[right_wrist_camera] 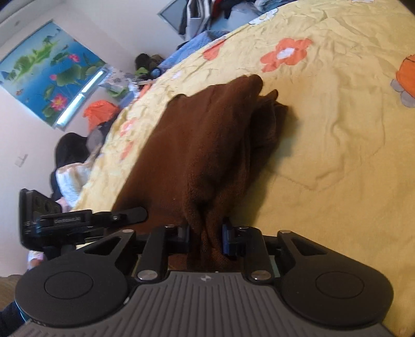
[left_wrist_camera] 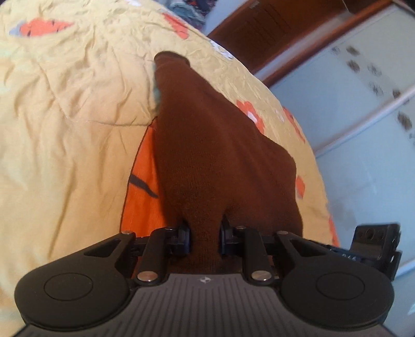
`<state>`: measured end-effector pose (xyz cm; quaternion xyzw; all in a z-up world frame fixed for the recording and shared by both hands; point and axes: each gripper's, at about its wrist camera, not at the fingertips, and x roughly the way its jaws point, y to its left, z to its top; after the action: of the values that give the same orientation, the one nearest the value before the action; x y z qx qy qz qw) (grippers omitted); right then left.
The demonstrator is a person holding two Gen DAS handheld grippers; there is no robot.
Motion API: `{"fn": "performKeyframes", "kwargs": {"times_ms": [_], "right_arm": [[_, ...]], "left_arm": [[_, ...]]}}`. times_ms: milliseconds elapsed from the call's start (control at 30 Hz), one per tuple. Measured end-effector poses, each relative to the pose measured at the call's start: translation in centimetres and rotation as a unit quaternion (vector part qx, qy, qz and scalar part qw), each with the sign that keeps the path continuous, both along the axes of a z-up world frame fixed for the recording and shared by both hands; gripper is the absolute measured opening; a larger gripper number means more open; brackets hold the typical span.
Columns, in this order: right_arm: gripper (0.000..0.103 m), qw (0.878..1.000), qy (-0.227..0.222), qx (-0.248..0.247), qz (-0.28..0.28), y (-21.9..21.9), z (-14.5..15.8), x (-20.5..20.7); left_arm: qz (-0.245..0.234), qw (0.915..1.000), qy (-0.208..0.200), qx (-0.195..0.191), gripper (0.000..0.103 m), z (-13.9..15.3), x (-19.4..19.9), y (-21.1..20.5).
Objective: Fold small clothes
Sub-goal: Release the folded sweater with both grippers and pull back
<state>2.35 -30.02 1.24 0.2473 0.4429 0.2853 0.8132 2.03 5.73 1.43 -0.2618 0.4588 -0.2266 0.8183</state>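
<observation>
yellow flowered bedspread [right_wrist_camera: 324,134] | lotus picture [right_wrist_camera: 49,75] on wall | clothes heap [right_wrist_camera: 207,13] | wooden door [left_wrist_camera: 272,28]

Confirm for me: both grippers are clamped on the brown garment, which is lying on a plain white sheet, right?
Not quite. The sheet is yellow with orange flowers, as the right wrist view shows. The rest holds: left gripper and right gripper are both clamped on the brown garment.

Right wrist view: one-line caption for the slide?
Right gripper shut on dark brown knitted garment, trailing across yellow floral bedspread.
</observation>
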Motion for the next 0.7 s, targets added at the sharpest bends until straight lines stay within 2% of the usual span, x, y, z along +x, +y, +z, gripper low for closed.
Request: {"fn": "performKeyframes", "kwargs": {"times_ms": [67, 100, 167, 233, 267, 300, 367, 433, 533, 567, 600, 633, 700], "right_arm": [[0.026, 1.0, 0.0, 0.004, 0.014, -0.1, 0.2, -1.6], [0.027, 1.0, 0.009, 0.002, 0.014, -0.1, -0.3, -2.1], [0.035, 1.0, 0.006, 0.009, 0.001, -0.5, -0.8, -2.7], [0.054, 0.999, 0.021, 0.036, -0.028, -1.5, -0.2, -2.7], [0.058, 0.997, 0.011, 0.053, -0.048, -2.3, 0.7, -2.6], [0.064, 0.995, -0.009, 0.072, -0.066, -3.1, 1.6, -2.5], [0.064, 0.99, -0.035, 0.095, -0.095, -4.3, 3.3, -1.6], [0.064, 0.99, -0.033, 0.078, -0.108, -4.5, 3.7, 0.6], [0.064, 0.993, -0.004, 0.025, -0.113, -2.7, 2.8, 4.5], [0.063, 0.994, 0.003, 0.018, -0.106, -1.9, 2.3, 5.6], [0.038, 0.995, 0.009, 0.01, -0.1, -1.2, 1.9, 6.5], [0.018, 0.996, 0.008, 0.004, -0.088, -0.7, 1.7, 7.1], [0.02, 0.998, -0.027, -0.007, -0.06, 0.3, 2.8, 7.6]], "left_arm": [[-0.021, 0.9991, -0.016, 0.032, 0.023, -0.1, -1.5, -0.3], [-0.024, 0.9977, -0.032, 0.055, 0.028, -0.3, -2.1, -0.5], [-0.015, 0.9958, -0.056, 0.071, 0.039, 0.4, -3.2, -0.6], [0.002, 0.9904, -0.084, 0.11, 0.07, 1.8, -4.4, -1.0], [0.012, 0.9856, -0.11, 0.128, 0.074, 2.5, -5.1, -1.3], [0.016, 0.9801, -0.138, 0.142, 0.077, 3.1, -6.0, -1.5], [0.013, 0.9715, -0.168, 0.167, 0.077, 3.7, -7.0, -2.1], [0.006, 0.9696, -0.165, 0.181, 0.077, 4.0, -6.4, -3.2], [0.004, 0.97, -0.144, 0.196, 0.077, 3.6, -5.6, -4.3], [0.004, 0.9697, -0.138, 0.201, 0.077, 3.6, -5.6, -4.5], [0.003, 0.9695, -0.137, 0.203, 0.077, 3.7, -5.9, -4.5], [0.003, 0.9697, -0.137, 0.202, 0.077, 3.6, -6.0, -4.4], [0.001, 0.9715, -0.136, 0.194, 0.077, 3.4, -6.2, -4.2]]}}
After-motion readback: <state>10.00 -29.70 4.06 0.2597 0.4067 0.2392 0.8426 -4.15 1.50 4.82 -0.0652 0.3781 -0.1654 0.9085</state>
